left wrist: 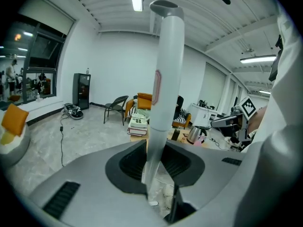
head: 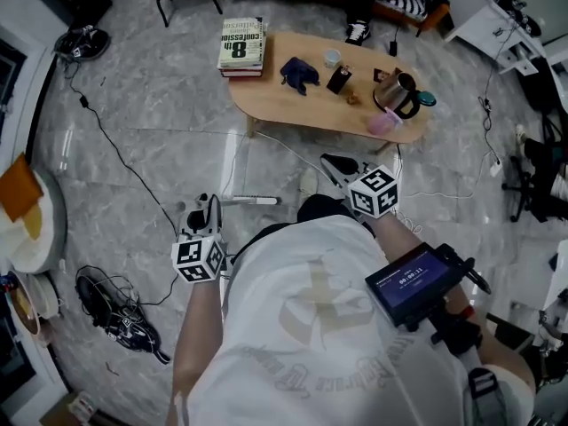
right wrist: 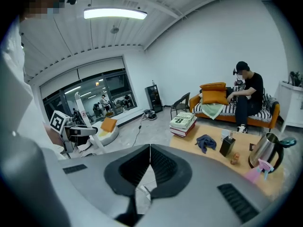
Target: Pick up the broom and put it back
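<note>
The broom's white handle (left wrist: 165,79) stands upright between my left gripper's (left wrist: 154,176) jaws, which are shut on it; a grey cap tops it. In the head view the left gripper (head: 206,211) is low at the left of my body, and a short stretch of the handle (head: 253,201) shows beside it. The broom's head is hidden. My right gripper (head: 333,162) reaches out ahead of my chest, toward the coffee table. In its own view the right gripper (right wrist: 150,146) has its jaw tips touching with nothing between them. That view also catches the left gripper (right wrist: 71,129) with the handle (right wrist: 81,110).
A wooden coffee table (head: 293,105) ahead carries stacked books (head: 242,45), a blue cloth (head: 299,73), a kettle (head: 397,94) and small items. Cables (head: 115,153) trail over the marble floor, with black shoes (head: 115,313) at lower left. A person (right wrist: 246,91) sits on the sofa.
</note>
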`<state>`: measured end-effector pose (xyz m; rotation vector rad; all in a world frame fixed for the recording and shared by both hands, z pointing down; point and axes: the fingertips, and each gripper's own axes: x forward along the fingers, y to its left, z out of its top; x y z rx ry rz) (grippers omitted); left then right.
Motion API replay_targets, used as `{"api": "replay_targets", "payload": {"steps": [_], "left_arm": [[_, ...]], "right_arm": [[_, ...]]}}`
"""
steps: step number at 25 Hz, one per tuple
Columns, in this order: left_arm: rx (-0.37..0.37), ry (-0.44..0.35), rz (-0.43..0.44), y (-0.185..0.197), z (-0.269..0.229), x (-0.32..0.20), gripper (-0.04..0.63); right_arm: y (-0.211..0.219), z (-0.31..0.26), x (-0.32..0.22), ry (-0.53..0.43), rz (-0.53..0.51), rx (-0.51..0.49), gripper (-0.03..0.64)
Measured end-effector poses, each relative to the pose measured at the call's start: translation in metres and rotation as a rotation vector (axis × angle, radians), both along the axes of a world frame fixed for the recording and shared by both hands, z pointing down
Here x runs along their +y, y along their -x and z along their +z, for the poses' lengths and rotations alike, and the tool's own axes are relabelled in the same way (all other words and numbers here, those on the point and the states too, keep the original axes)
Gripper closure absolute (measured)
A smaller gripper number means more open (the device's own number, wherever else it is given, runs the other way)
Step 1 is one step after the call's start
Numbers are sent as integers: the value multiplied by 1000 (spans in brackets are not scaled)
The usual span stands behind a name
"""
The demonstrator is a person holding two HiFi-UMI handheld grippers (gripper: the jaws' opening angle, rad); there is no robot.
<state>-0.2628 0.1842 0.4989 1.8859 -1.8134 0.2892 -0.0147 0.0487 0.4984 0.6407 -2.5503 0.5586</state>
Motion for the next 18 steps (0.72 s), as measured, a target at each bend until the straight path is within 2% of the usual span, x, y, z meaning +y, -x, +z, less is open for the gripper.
{"api": "replay_targets", "payload": {"steps": [6,11,18], "left_arm": [[-19,29,47,-7,7,-34,497],[-32,74,87,-22,26,-88,499],[-51,103,99,-22,31,-99,499]], "right_arm": [[-8,14,-21,31,33,-1,598],[-16,29,-73,61,38,-10,598],[-13,25,-86,68,46,-19,598]]}}
